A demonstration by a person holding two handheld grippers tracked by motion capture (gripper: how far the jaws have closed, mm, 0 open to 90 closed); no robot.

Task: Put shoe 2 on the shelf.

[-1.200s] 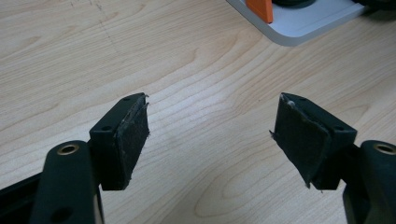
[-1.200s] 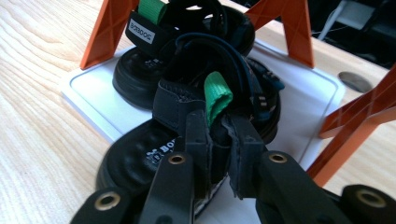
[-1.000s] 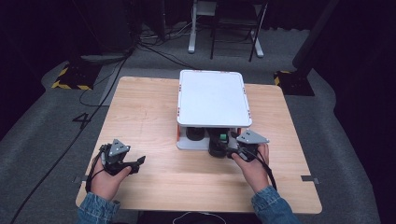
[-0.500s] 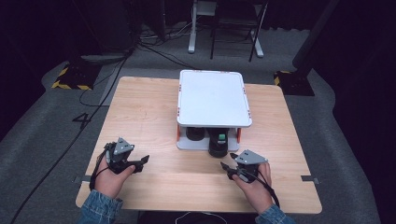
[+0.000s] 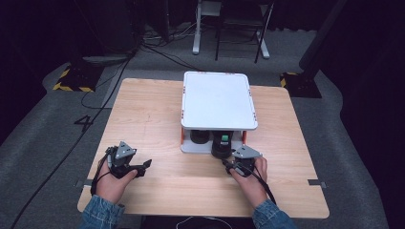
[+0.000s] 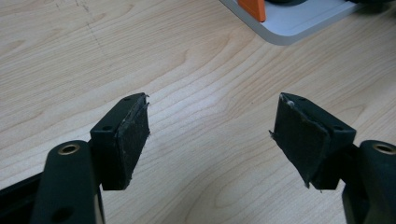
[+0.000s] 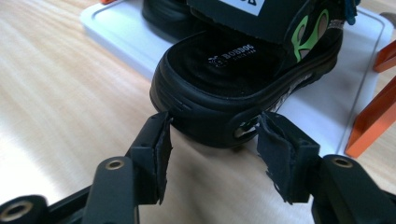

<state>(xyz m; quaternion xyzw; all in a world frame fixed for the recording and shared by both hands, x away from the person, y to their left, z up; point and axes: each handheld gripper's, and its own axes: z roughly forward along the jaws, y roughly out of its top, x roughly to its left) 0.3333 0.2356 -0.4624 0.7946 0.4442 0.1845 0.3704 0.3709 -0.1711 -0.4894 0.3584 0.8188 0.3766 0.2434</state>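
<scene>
Moved forward again since half a second ago: right gripper [image 7: 212, 151], fingers spread, flanking the heel of a black sandal [image 7: 243, 79]. Sandal half hidden under a white rack [image 5: 217, 100], toe unseen, heel overhanging the base. Left gripper [image 6: 210, 140] spread over bare worktop [image 5: 153, 114], well apart.

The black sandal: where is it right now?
In the right gripper view the black sandal sits on the white rack's bottom shelf, heel overhanging the edge, right in front of the open right claw.
</scene>
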